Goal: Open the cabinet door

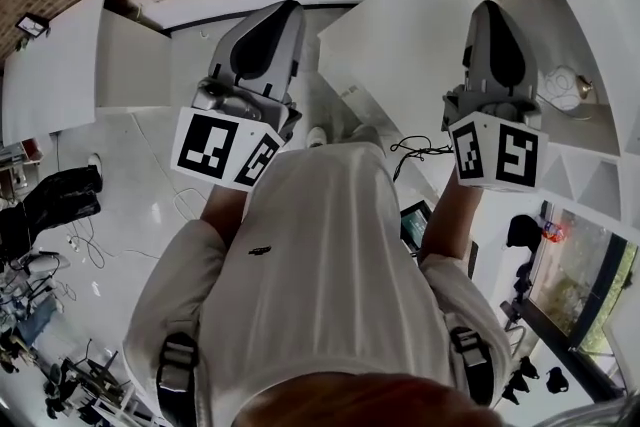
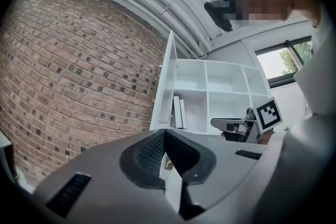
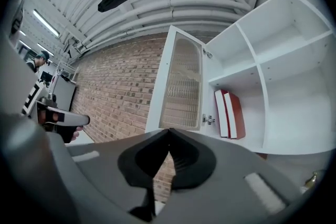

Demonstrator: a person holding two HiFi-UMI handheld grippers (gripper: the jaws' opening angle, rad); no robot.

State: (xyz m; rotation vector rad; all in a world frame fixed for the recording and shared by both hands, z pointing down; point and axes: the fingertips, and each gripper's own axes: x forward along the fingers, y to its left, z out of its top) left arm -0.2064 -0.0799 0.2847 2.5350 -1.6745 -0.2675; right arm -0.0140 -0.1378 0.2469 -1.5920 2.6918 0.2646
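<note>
Since the cabinet door (image 3: 181, 81) already stands swung well out from the white cabinet (image 3: 273, 60), I judge the opening itself to be done. Its ribbed panel faces me in the right gripper view, with the brick wall (image 3: 121, 92) behind it. The hinges (image 3: 207, 119) sit on the edge nearest the shelves. In the left gripper view the same door shows almost edge-on at the left side of the shelving. The compartment it would cover lies bare, and two red binders (image 3: 229, 114) stand upright inside it, just beside the hinged edge. As far as I can tell, nothing of the task is left except perhaps to draw away. I cannot say whether the door could swing further.

My left gripper (image 2: 165, 131) is clenched, tips meeting, with nothing between the pads. My right gripper (image 3: 168, 130) is clenched the same way and is just as empty. Neither one touches the door, which lies ahead of and apart from both.

From the head view, I hold both tools out in front of my chest, pointing forward and roughly level, at about the same height and well apart from each other. The marker cubes (image 1: 228, 150) face back toward me. Both forearms reach out from my white sleeves.
</note>
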